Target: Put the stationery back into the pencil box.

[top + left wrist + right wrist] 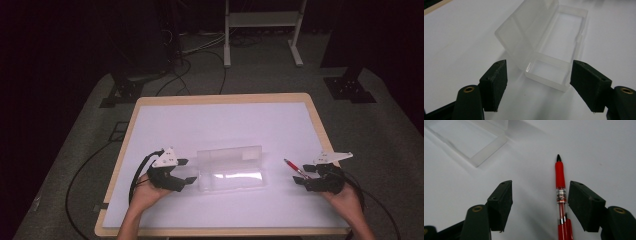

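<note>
The plastic box (pixel 231 170) lies open on the white table (pixel 220 120) in the high view, near the front edge and a little left of the middle; its lid stands up along the far side. The left gripper (pixel 187 171) is just beside the left end of the box, with its jaws apart and nothing between them. The right gripper (pixel 302 175) is near the right edge of the table, well apart from the box. A red pen (pixel 293 167) lies at the tips of its jaws.

In the left gripper view, the clear box (pixel 554 47) lies just ahead of the two black jaws. The jaws are wide apart. The right jaw is very close to the near corner of the box, but I cannot tell if it touches. The lid leans to the left side.

In the right gripper view, the pen (pixel 560 195) lies on the table between the jaws, close to the right jaw, with its dark tip pointing away. The jaws are open and do not press on it. A corner of the box (pixel 474 140) is at the upper left.
</note>
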`<action>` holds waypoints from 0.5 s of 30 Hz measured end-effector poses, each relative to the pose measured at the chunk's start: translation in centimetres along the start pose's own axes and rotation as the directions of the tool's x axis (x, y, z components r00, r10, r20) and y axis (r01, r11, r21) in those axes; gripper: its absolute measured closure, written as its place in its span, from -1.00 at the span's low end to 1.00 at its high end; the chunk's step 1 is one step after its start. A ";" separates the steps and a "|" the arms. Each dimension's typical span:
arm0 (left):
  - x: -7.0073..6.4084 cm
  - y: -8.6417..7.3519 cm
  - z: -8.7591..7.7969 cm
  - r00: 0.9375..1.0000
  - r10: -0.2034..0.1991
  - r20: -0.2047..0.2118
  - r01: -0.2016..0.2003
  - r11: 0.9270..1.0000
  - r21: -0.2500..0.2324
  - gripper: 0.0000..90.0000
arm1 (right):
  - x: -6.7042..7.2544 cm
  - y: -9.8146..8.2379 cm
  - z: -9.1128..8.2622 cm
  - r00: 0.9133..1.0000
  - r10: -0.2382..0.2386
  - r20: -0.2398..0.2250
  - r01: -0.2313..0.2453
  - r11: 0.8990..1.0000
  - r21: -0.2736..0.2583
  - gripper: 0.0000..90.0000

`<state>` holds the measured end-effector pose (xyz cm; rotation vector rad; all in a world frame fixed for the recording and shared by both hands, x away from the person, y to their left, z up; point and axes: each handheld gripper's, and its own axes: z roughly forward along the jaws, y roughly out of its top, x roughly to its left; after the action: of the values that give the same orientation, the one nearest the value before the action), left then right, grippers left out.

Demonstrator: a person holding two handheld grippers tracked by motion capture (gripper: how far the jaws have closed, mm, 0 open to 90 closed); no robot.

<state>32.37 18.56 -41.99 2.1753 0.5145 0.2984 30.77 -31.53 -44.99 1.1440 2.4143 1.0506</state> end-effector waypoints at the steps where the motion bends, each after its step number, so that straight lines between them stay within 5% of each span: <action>1: 0.0 -0.1 0.0 1.000 0.001 -0.010 -0.001 1.000 0.005 -0.39 | -0.1 0.0 0.0 1.000 0.000 0.001 0.000 1.000 0.001 -0.15; 15: 0.4 -0.9 0.1 0.997 -0.041 -0.058 0.041 0.999 0.000 -0.57 | -1.4 -0.1 0.3 0.999 0.036 0.034 -0.038 0.999 0.033 0.29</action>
<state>32.56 19.12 -42.75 2.1594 0.5912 0.3403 31.81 -32.45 -45.36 1.2119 2.4028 0.9976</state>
